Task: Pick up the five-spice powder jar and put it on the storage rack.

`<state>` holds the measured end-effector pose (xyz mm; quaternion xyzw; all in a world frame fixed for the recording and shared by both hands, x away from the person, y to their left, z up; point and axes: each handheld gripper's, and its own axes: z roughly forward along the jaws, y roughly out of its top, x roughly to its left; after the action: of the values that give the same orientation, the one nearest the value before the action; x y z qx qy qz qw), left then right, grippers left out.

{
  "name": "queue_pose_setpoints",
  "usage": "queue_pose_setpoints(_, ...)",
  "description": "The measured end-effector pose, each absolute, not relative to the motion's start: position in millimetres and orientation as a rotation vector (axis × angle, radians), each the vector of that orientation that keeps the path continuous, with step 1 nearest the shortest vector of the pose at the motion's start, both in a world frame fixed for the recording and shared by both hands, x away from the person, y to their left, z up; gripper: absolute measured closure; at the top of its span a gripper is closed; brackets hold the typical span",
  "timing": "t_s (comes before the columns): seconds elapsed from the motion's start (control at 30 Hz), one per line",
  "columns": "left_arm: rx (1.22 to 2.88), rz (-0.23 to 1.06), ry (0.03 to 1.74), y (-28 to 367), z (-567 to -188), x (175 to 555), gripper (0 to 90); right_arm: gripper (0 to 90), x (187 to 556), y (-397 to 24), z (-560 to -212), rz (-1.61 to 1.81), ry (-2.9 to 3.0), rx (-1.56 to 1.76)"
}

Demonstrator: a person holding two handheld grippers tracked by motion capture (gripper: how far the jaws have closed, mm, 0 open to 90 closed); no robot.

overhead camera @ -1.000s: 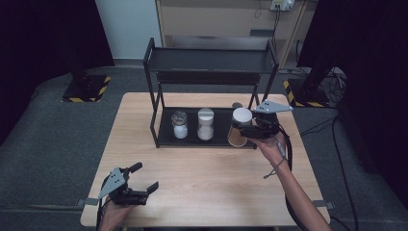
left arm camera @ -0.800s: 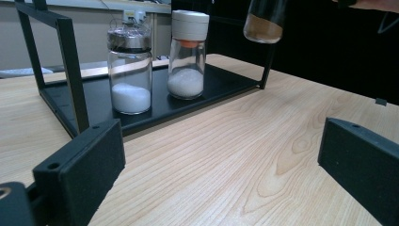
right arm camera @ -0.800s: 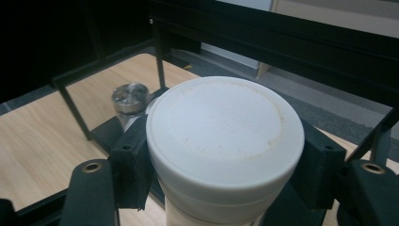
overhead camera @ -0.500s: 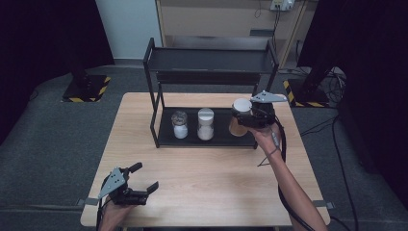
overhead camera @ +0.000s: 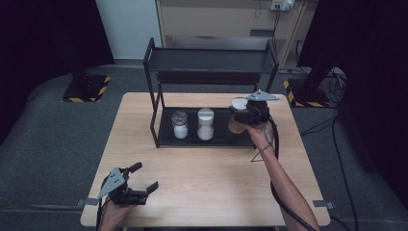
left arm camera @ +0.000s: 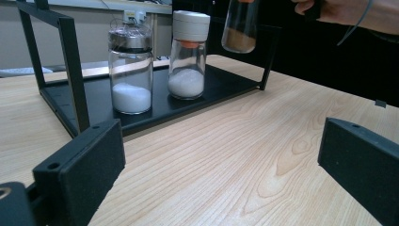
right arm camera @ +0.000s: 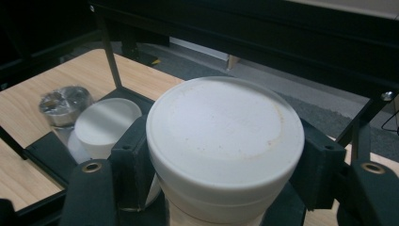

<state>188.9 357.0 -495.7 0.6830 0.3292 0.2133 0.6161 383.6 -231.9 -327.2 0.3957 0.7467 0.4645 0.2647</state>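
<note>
Two jars (overhead camera: 192, 124) on rack shelf (overhead camera: 216, 139)

Likely lab or recording studio: black curtains (overhead camera: 43, 57), hazard-striped stand bases (overhead camera: 85, 91), floor cables (overhead camera: 332, 84), lone wooden table (overhead camera: 211, 178).

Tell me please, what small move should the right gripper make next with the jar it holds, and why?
Probably lower it onto the shelf tray. The right gripper is shut on the brown-powder jar, which hangs above the tray's free right end, beside the white-lidded jar and not yet resting on anything.
</note>
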Motion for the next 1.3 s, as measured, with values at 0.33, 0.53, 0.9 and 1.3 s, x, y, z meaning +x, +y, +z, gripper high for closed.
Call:
queue_pose_setpoints(0.33,1.572,0.490,0.759,357,-496,189,0.0,34.0,392,-223,-349,1.221,2.009,1.087)
queue_pose_setpoints(0.53,1.572,0.490,0.759,358,-496,189,0.0,34.0,397,-220,-361,1.221,2.011,1.115)
queue_pose_setpoints(0.9,1.573,0.490,0.757,358,-496,189,0.0,33.9,403,-220,-376,1.216,2.009,1.145)
queue_pose_setpoints(1.3,1.573,0.491,0.757,358,-496,189,0.0,34.0,403,-219,-384,1.215,2.017,1.146)
